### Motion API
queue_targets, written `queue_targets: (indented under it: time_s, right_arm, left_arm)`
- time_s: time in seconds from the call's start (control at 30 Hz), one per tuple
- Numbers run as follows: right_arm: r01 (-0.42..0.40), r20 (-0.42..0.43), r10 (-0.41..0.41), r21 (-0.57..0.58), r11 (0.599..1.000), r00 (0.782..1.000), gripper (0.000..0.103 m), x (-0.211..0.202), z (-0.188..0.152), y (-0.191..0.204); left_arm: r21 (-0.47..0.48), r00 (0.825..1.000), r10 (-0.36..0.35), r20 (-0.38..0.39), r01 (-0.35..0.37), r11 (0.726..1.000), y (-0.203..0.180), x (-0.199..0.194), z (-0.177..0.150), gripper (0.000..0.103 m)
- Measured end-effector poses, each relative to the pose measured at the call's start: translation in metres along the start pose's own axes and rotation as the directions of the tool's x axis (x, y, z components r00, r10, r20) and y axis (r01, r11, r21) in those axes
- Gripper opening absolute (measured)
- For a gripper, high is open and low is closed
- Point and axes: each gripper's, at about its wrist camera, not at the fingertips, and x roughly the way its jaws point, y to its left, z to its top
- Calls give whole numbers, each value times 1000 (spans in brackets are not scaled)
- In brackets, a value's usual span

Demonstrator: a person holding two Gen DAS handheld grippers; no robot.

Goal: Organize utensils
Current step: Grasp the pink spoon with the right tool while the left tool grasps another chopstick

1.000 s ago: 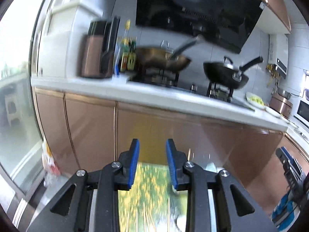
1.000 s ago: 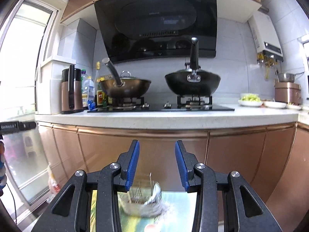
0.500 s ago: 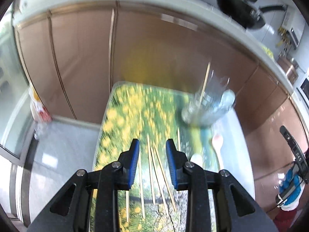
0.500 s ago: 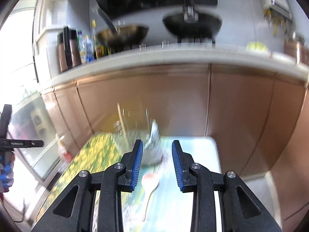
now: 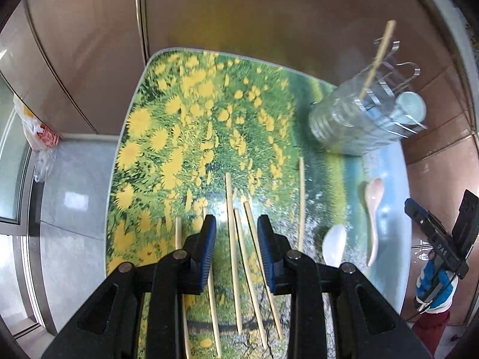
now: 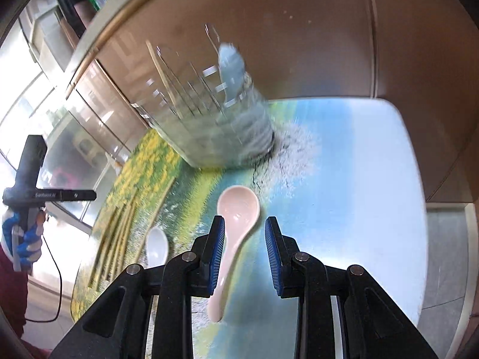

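Several wooden chopsticks (image 5: 232, 239) lie on the flower-print table (image 5: 185, 125). My left gripper (image 5: 235, 243) is open above them, with some between its jaws. A wire utensil holder (image 5: 362, 116) at the far right holds one chopstick (image 5: 377, 56) and a pale blue spoon (image 5: 410, 107). A pink spoon (image 6: 236, 227) and a white spoon (image 6: 156, 246) lie on the table. My right gripper (image 6: 244, 251) is open over the pink spoon's handle. The holder (image 6: 215, 125) stands just beyond it.
Brown cabinet doors (image 5: 239, 9) rise right behind the table's far edge. The floor (image 5: 71, 197) drops off at the left. The other hand-held gripper shows at the right edge of the left wrist view (image 5: 437, 248) and the left edge of the right wrist view (image 6: 30, 185).
Both grippers have tilted down from the stove and counter to the table. The left now hangs over the chopsticks, the right over the pink spoon. Both stay open.
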Motion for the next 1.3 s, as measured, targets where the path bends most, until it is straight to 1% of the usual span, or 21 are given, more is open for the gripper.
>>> queue_targets:
  time_s: [0.17, 0.27, 0.43, 0.67, 0.73, 0.83, 1.07, 1.3]
  right_arm:
    - [-24, -48, 24, -1, 1000, 999, 29, 24, 6, -10]
    - [-28, -68, 28, -6, 1000, 997, 29, 35, 10, -16]
    - [-40, -95, 38, -18, 999, 995, 29, 45, 16, -19]
    - [-44, -115, 39, -38, 998, 993, 29, 52, 21, -20]
    - [-43, -118, 38, -39, 998, 992, 29, 53, 22, -20]
    - [-41, -122, 35, -46, 998, 992, 29, 54, 23, -20]
    - [-56, -144, 48, -54, 997, 988, 29, 59, 25, -19]
    - [-94, -175, 87, -30, 995, 981, 29, 67, 27, -28]
  left_arm:
    - [-6, 998, 21, -61, -22, 1000, 1, 28, 20, 27]
    - [9, 996, 41, -80, -41, 999, -3, 40, 27, 27]
    - [7, 990, 81, -116, -80, 997, -2, 60, 36, 27]
    - [7, 984, 102, -145, -102, 995, 0, 77, 44, 26]
    - [9, 983, 102, -153, -102, 995, 1, 80, 45, 20]
    - [16, 982, 107, -155, -105, 994, 3, 80, 44, 16]
    - [17, 977, 131, -169, -130, 991, -3, 83, 41, 9]
    - [26, 972, 151, -182, -149, 988, -6, 83, 42, 5]
